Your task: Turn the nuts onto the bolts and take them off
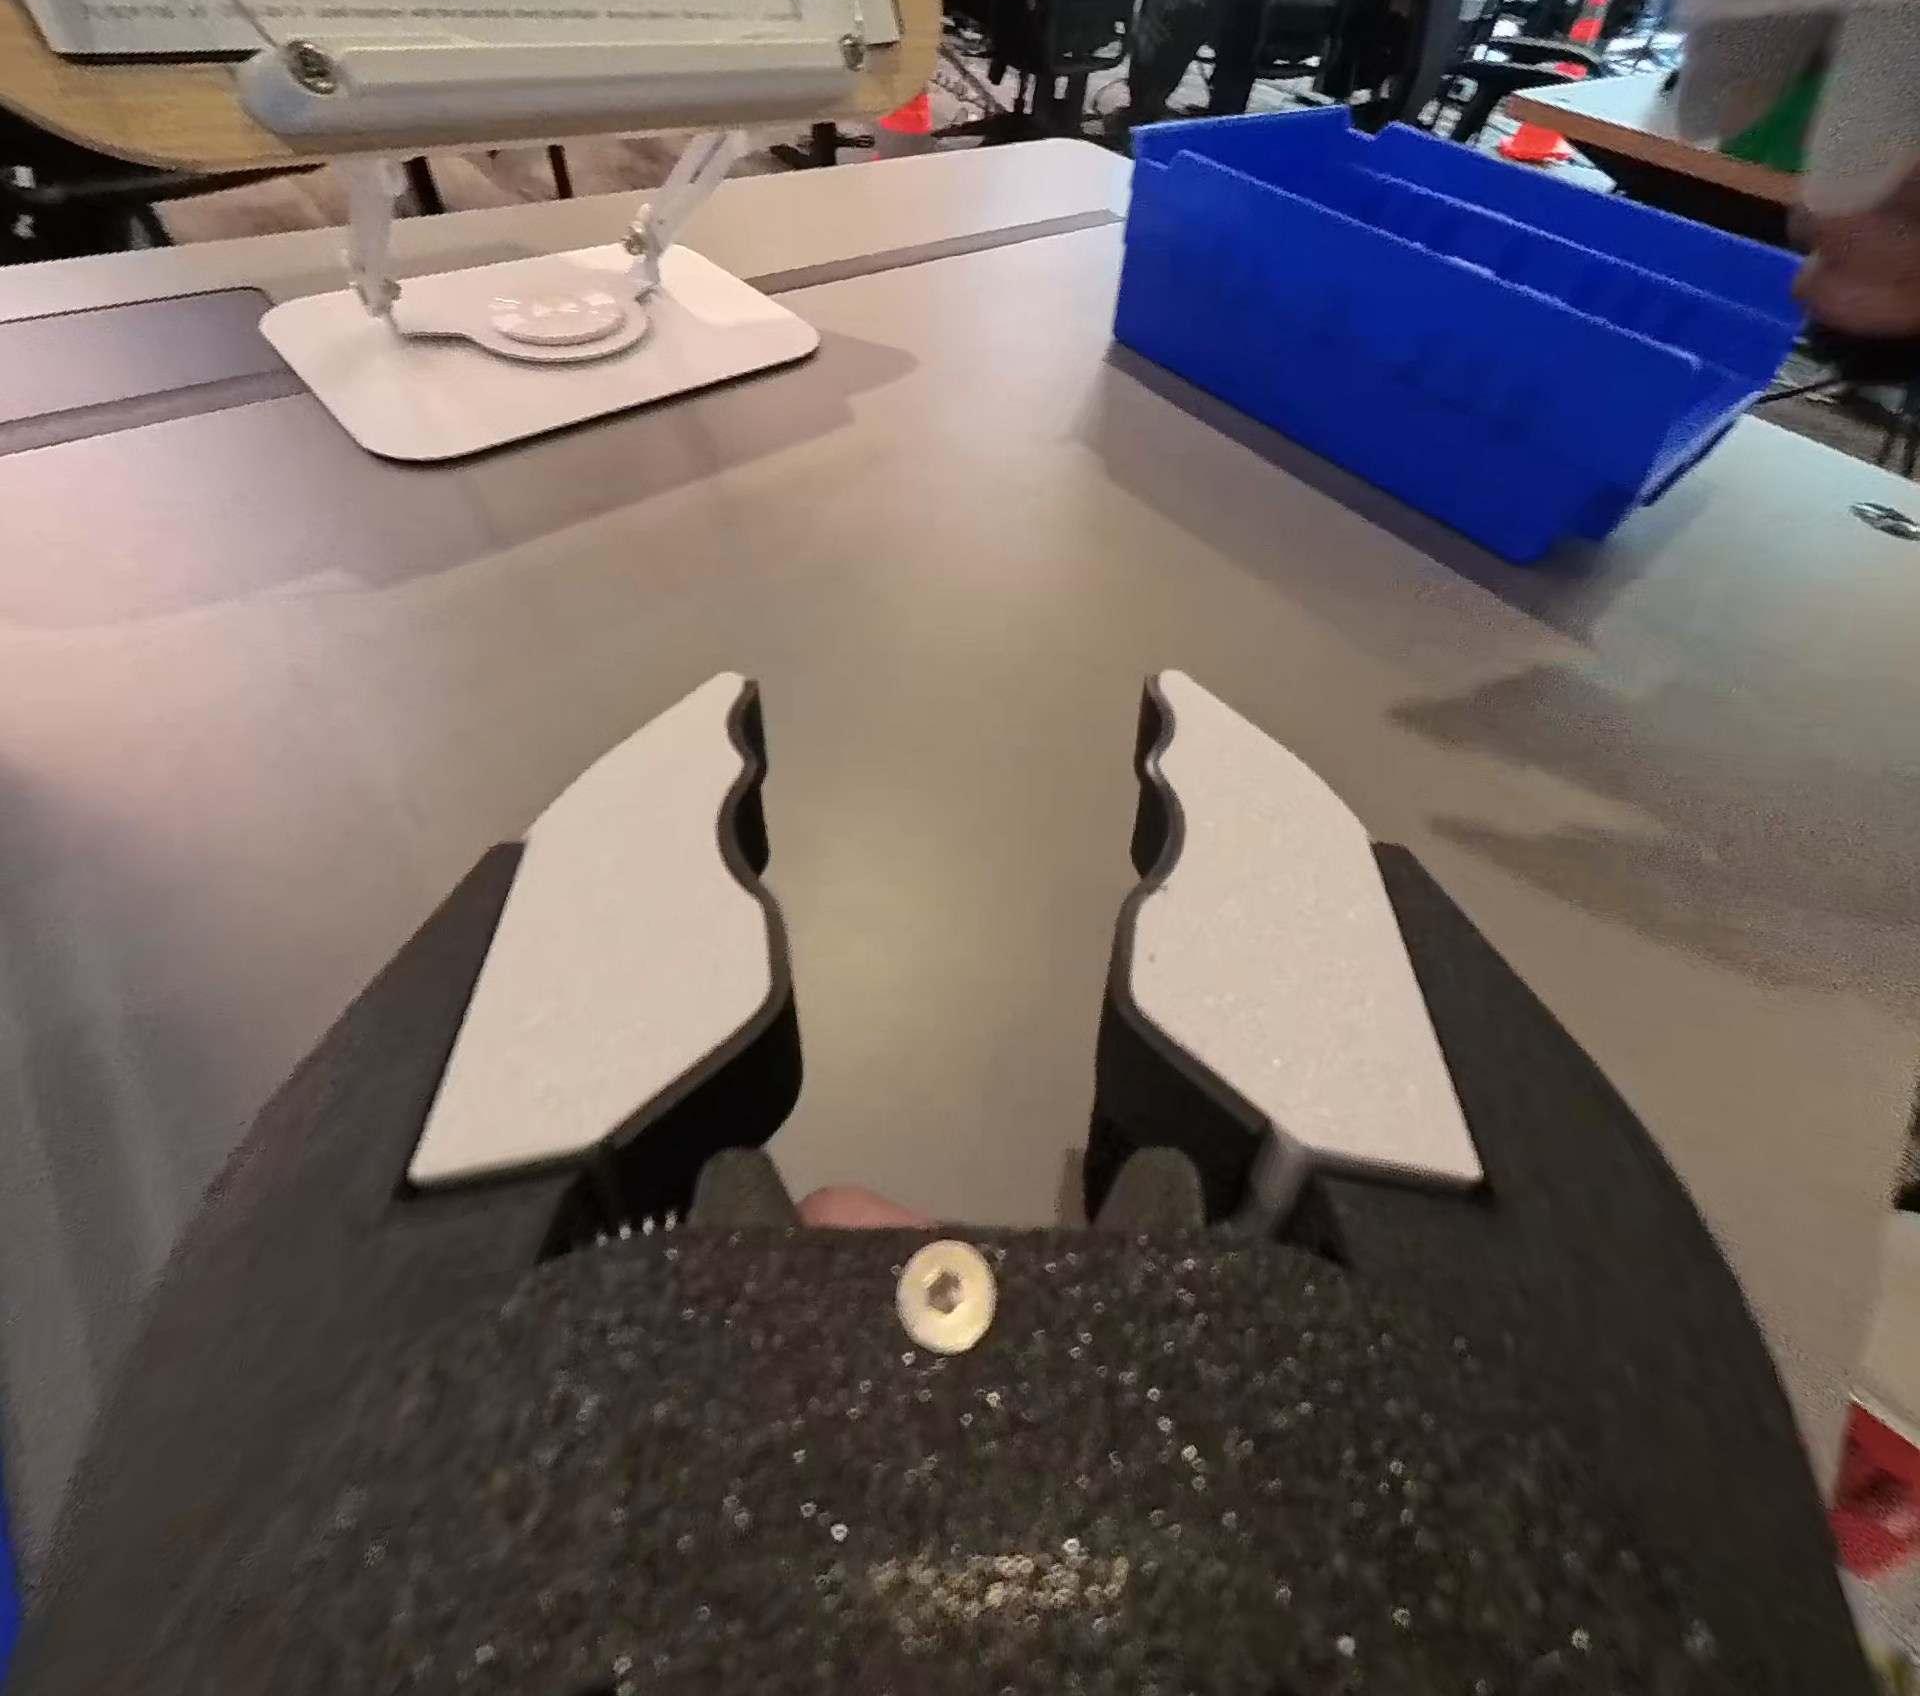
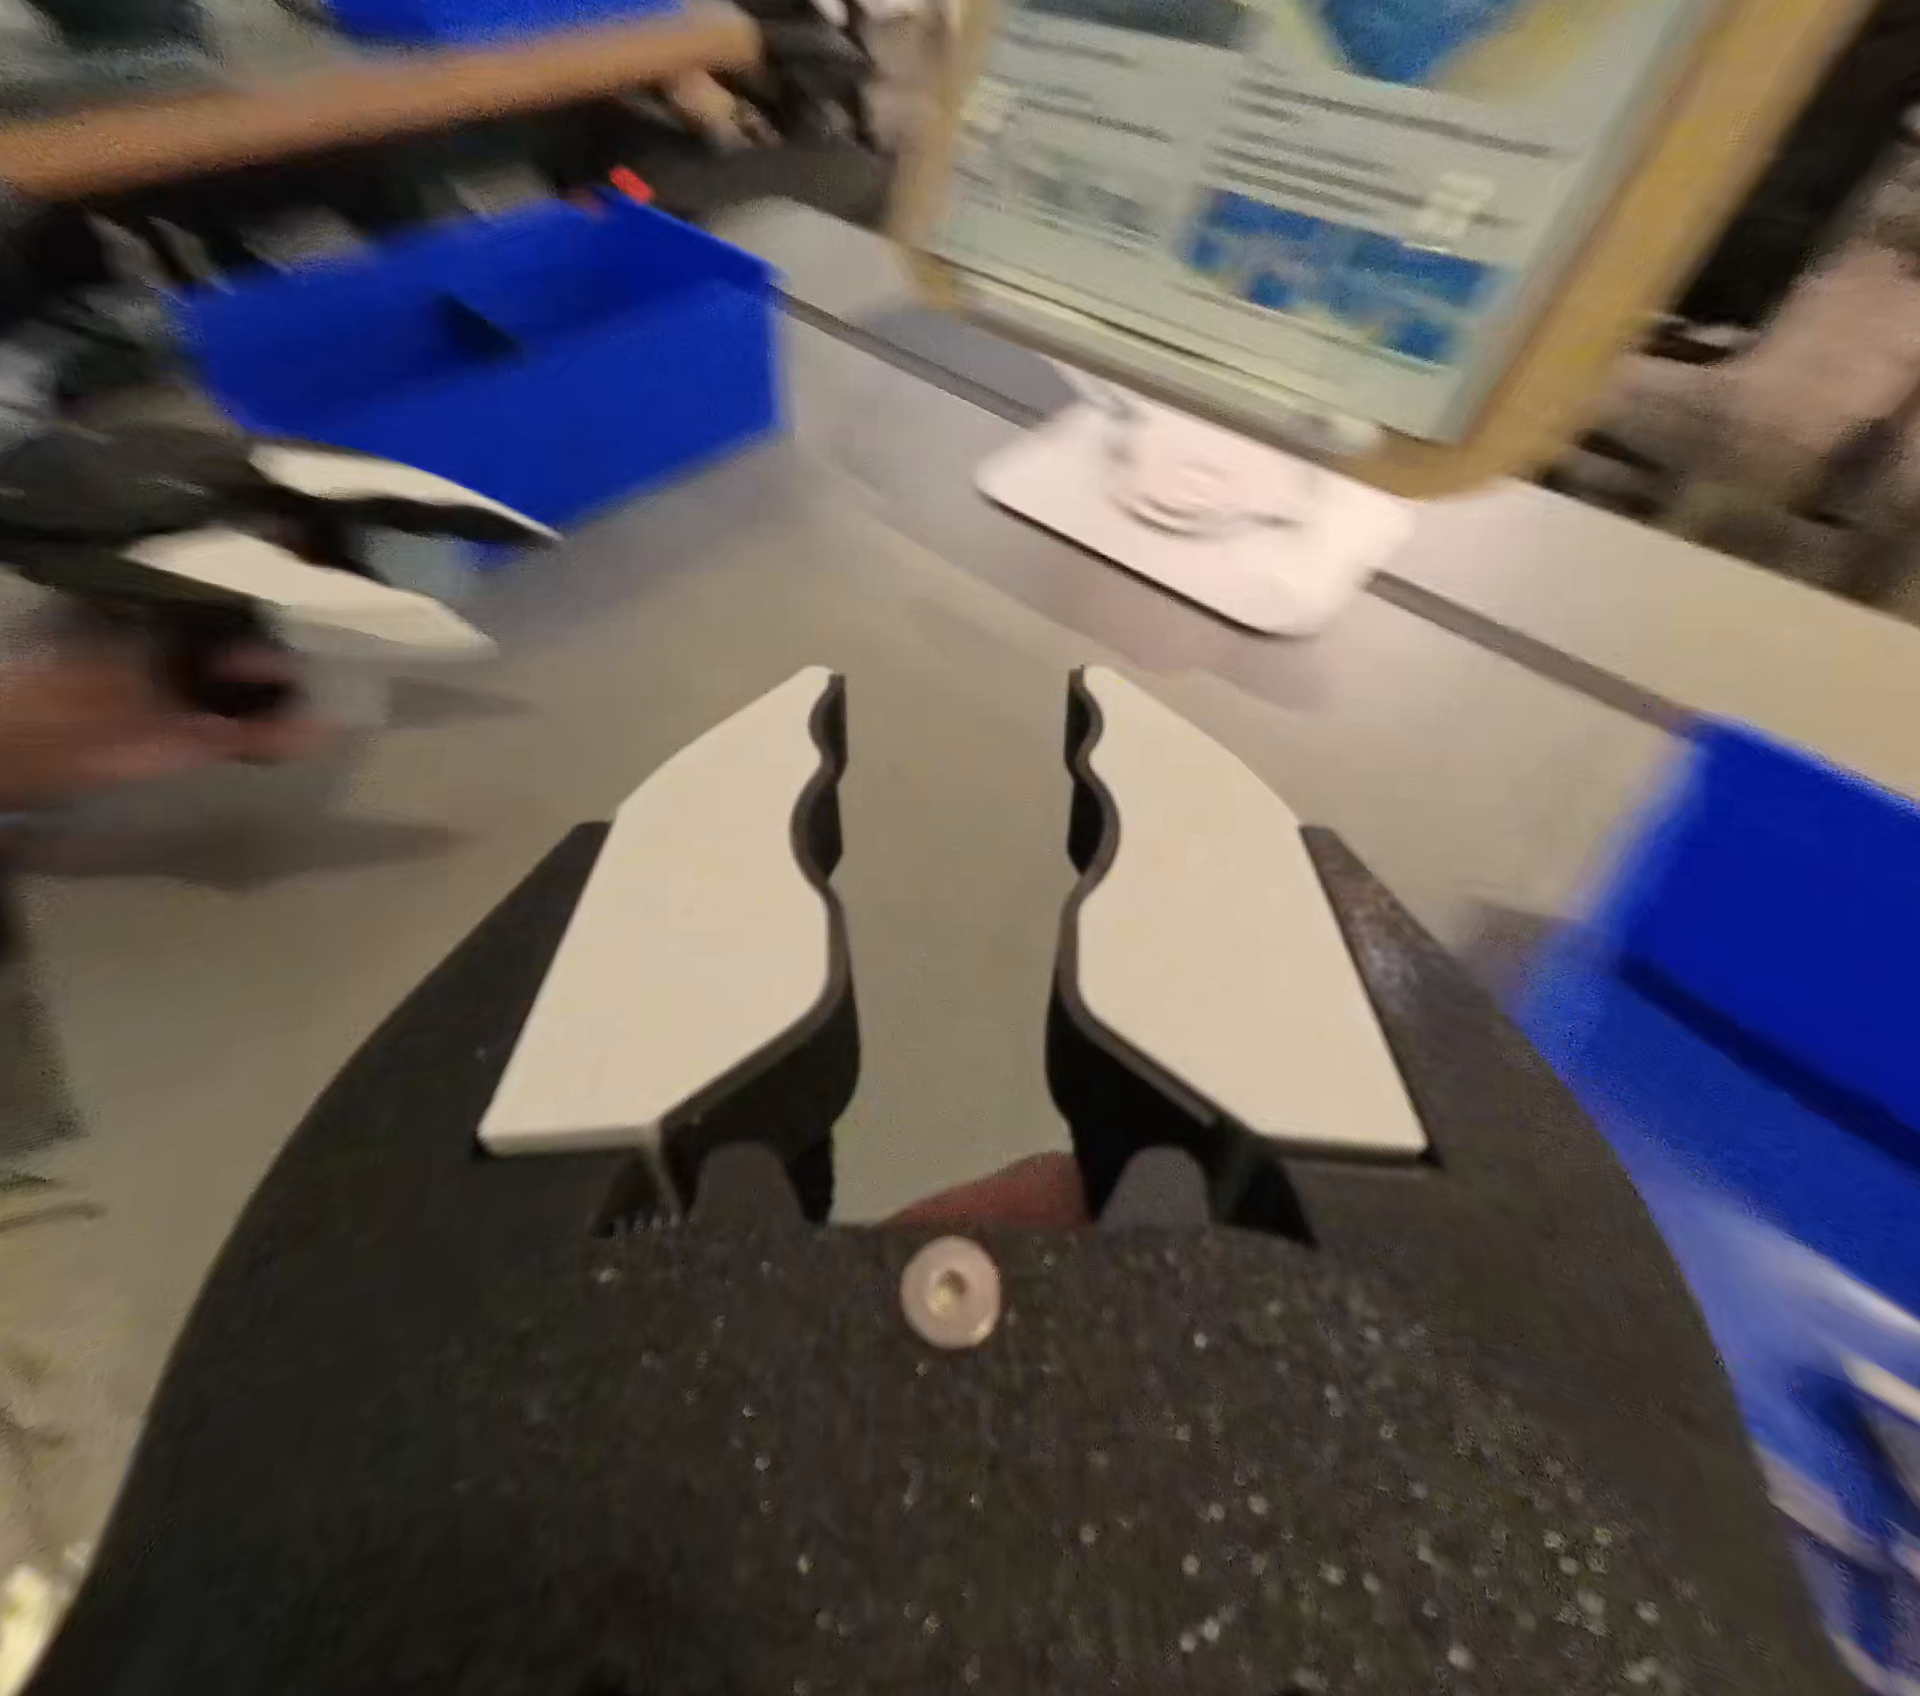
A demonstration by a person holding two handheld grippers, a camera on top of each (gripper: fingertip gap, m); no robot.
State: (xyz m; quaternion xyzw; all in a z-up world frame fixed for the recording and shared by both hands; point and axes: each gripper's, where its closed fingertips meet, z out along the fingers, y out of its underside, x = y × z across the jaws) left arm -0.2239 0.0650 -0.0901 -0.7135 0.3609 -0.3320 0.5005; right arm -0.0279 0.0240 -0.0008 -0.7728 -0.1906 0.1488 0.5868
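The left gripper (image 1: 951,701) hovers over the bare middle of the grey table (image 1: 935,566), jaws spread and holding nothing; the right gripper (image 2: 954,690) is likewise parted and empty. No nuts or bolts can be made out. A blue bin (image 1: 1455,337) sits near the table's far right corner, beside a white-based instruction stand (image 1: 540,358).

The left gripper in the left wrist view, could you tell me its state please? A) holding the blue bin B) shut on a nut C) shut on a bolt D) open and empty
D: the left gripper has its jaws apart, with only bare grey table showing between them; the blue bin sits apart, farther off to the right.
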